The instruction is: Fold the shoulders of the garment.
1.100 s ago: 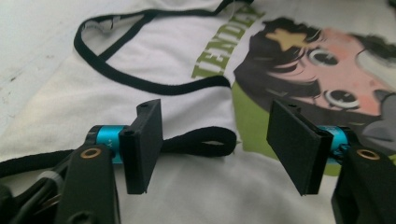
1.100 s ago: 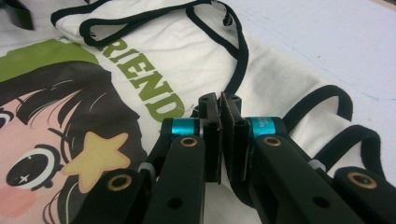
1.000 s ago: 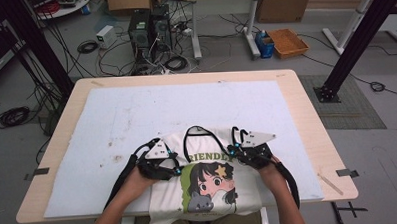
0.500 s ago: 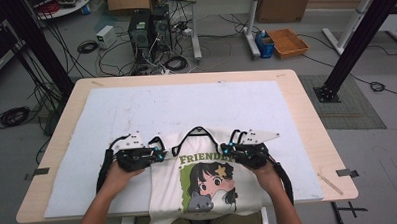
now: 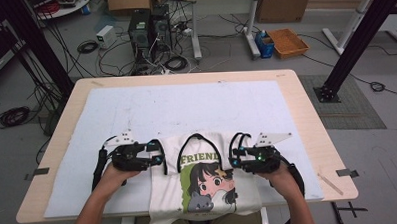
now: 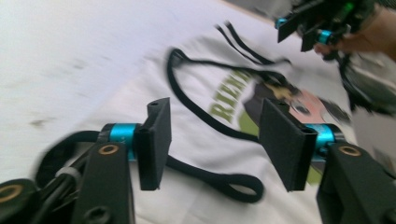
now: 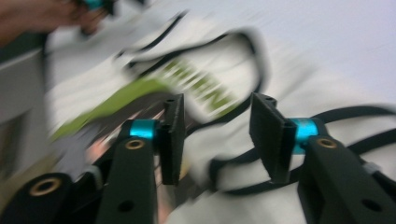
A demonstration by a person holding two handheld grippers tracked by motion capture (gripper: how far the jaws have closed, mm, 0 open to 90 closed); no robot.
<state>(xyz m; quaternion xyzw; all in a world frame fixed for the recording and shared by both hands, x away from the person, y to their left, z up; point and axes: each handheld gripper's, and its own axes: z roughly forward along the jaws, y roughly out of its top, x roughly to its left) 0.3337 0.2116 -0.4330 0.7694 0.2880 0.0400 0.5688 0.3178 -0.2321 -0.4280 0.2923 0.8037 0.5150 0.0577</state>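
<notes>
A white sleeveless shirt (image 5: pixel 204 177) with black trim, the green word FRIEND and a cartoon girl lies flat at the near edge of the white mat (image 5: pixel 186 107), its hem hanging over the table front. My left gripper (image 5: pixel 160 158) rests at the shirt's left armhole, its jaws just opened. In the left gripper view the black trim loop (image 6: pixel 233 184) lies on the cloth under my left gripper (image 6: pixel 217 140), not pinched. My right gripper (image 5: pixel 235 153) sits at the right armhole, also just opened. The blurred right gripper view shows shirt (image 7: pixel 205 84) and trim below my right gripper (image 7: pixel 215 135).
The wooden table (image 5: pixel 306 103) carries the mat, which has bare room behind the shirt. Bits of tape sit at the table's side edges. On the floor beyond are a computer tower (image 5: pixel 141 29), cables, an orange box (image 5: pixel 285 41) and a black frame post (image 5: pixel 349 41).
My left gripper has moved left, drawing the shirt's left side out so it lies wider and flatter. Both grippers have let go of the cloth, and the right one has eased slightly away.
</notes>
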